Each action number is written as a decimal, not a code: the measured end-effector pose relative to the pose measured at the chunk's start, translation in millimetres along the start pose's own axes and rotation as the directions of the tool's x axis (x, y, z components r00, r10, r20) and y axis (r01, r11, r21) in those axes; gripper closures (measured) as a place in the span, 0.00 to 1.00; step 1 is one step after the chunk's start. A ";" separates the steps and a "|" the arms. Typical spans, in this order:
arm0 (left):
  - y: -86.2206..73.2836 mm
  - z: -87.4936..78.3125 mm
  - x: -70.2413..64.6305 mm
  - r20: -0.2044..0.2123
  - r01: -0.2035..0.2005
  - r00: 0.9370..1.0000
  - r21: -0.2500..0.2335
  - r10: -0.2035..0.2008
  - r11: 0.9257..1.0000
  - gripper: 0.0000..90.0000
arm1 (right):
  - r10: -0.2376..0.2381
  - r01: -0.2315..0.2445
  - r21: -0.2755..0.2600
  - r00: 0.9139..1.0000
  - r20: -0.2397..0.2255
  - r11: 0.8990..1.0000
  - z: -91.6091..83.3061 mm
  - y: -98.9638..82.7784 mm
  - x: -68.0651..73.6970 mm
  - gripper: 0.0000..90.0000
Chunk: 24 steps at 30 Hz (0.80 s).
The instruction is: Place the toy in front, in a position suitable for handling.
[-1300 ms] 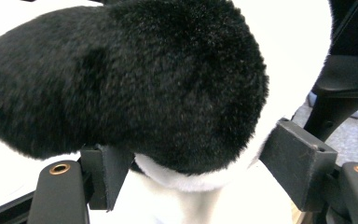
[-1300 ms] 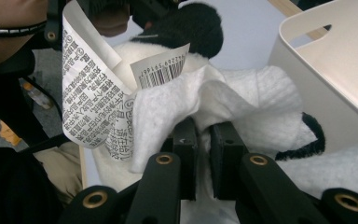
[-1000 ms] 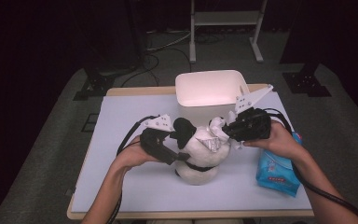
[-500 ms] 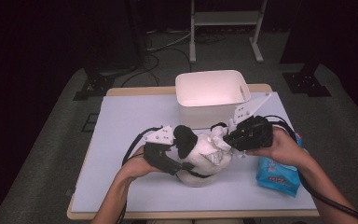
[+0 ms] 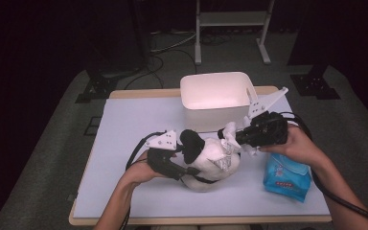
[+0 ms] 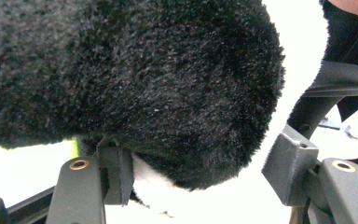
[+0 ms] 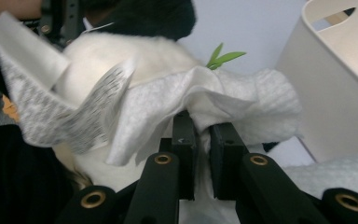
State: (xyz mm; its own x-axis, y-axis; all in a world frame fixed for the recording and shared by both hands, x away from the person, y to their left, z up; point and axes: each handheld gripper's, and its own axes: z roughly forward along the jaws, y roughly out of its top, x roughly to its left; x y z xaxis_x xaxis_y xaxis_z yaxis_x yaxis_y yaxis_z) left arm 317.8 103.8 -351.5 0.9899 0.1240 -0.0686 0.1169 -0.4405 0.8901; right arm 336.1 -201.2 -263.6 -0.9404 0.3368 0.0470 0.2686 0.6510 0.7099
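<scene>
Wiping a plush panda (image 5: 211,160) beside the white bin (image 5: 215,96)
Right gripper (image 7: 200,140) jaws clench a wet wipe (image 7: 177,100); left gripper (image 6: 200,163) jaws, just closing, straddle its black ear (image 6: 135,79), not yet pressing

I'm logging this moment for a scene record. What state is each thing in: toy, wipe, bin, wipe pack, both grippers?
Plush panda: lying on the table, wipe draped on it.
Wipe: crumpled, pinched by the right gripper.
Bin: upright, open-topped, looks empty.
Wipe pack: flat on the table.
Left gripper: jaws just been closing around the panda's black ear, right pad not touching.
Right gripper: shut on the wipe.
</scene>
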 end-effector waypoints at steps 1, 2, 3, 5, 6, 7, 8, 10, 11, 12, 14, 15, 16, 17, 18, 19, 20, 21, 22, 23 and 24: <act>0.1 -0.2 0.3 0.000 0.002 1.000 0.001 -0.002 1.000 0.40 | 0.003 -0.003 0.000 1.000 0.001 1.000 0.9 1.4 -3.4 0.90; -0.1 -0.2 0.4 0.000 0.003 1.000 0.000 -0.003 1.000 0.40 | 0.008 -0.008 0.004 1.000 0.003 1.000 2.0 3.1 -6.4 0.90; -0.3 -0.2 0.5 0.001 0.003 1.000 -0.003 -0.003 1.000 0.40 | 0.013 -0.013 0.006 1.000 0.009 1.000 3.2 4.9 -9.5 0.90; -0.6 -0.6 0.9 0.004 0.002 1.000 -0.003 -0.002 1.000 0.40 | 0.017 -0.017 0.006 1.000 0.021 1.000 4.9 8.9 -14.4 0.90; -0.6 -0.8 1.1 0.005 0.000 1.000 -0.003 0.000 1.000 0.40 | 0.021 -0.021 0.008 0.999 0.029 1.000 5.3 10.9 -16.0 0.90; -0.8 -1.1 1.3 0.003 0.004 1.000 -0.004 -0.004 1.000 0.40 | 0.023 -0.024 0.006 0.999 0.029 1.000 5.8 12.4 -17.9 0.90; -1.1 -1.5 1.8 0.003 0.004 1.000 -0.003 -0.004 1.000 0.40 | 0.023 -0.023 0.010 0.999 0.028 1.000 6.7 13.6 -18.7 0.90; -1.3 -1.8 2.5 0.005 0.003 1.000 -0.002 -0.003 1.000 0.40 | 0.023 -0.024 0.018 0.999 0.022 1.000 7.8 15.0 -17.7 0.90; -0.9 -1.8 2.5 0.003 0.005 1.000 -0.001 -0.005 1.000 0.40 | 0.019 -0.019 0.017 1.000 0.014 1.000 8.0 15.5 -17.0 0.90; -0.5 -1.7 2.4 0.002 0.008 1.000 0.000 -0.008 1.000 0.40 | 0.017 -0.018 0.018 1.000 0.010 1.000 7.9 16.2 -15.4 0.90; 0.2 -1.3 2.3 -0.001 0.012 1.000 0.000 -0.012 1.000 0.39 | 0.007 -0.007 0.023 1.000 0.001 1.000 8.7 17.4 -11.9 0.90; 0.6 -1.0 2.3 -0.003 0.015 1.000 0.001 -0.015 1.000 0.40 | 0.006 -0.006 0.023 1.000 -0.008 1.000 9.1 18.1 -9.9 0.90; 1.2 -0.7 2.3 -0.004 0.013 1.000 0.003 -0.013 1.000 0.40 | 0.001 0.000 0.025 1.000 -0.017 1.000 9.8 18.9 -8.3 0.90; 2.1 -0.4 2.1 -0.006 0.013 1.000 0.004 -0.013 1.000 0.39 | -0.007 0.008 0.028 1.000 -0.023 1.000 10.8 19.9 -6.3 0.90; 3.1 -0.1 2.1 -0.007 0.013 1.000 0.008 -0.013 1.000 0.39 | -0.015 0.017 0.032 0.999 -0.032 0.999 11.7 20.8 -4.1 0.90; 3.8 0.3 2.1 -0.008 0.013 1.000 0.010 -0.013 1.000 0.39 | -0.022 0.023 0.035 0.999 -0.038 0.999 12.5 21.6 -1.6 0.90; 4.4 0.8 2.1 -0.008 0.013 1.000 0.012 -0.013 1.000 0.39 | -0.031 0.032 0.040 0.999 -0.037 0.999 13.0 22.1 0.7 0.90; 5.0 1.0 2.1 -0.007 0.010 1.000 0.015 -0.010 1.000 0.39 | -0.030 0.031 0.046 0.999 -0.033 0.998 12.7 22.1 3.0 0.90; 5.4 1.1 2.0 -0.008 0.007 1.000 0.016 -0.007 1.000 0.39 | -0.038 0.040 0.043 0.999 -0.038 0.998 12.0 21.1 3.2 0.90; 5.8 1.5 2.0 -0.009 0.006 1.000 0.016 -0.006 1.000 0.39 | -0.032 0.033 0.039 0.999 -0.042 0.999 10.7 19.3 3.3 0.90; 6.3 1.8 2.0 -0.008 0.006 1.000 0.017 -0.006 1.000 0.39 | -0.025 0.027 0.034 0.999 -0.047 0.999 9.2 17.1 2.9 0.90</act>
State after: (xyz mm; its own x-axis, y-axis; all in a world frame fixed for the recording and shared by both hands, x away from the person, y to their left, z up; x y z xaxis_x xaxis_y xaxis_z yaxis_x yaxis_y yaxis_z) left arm 320.7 99.6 -346.9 0.9885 0.1339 -0.0699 0.1239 -0.4546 0.8821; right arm 340.0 -182.8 -257.8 -0.9556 0.2882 0.0619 0.2504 0.6828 0.6864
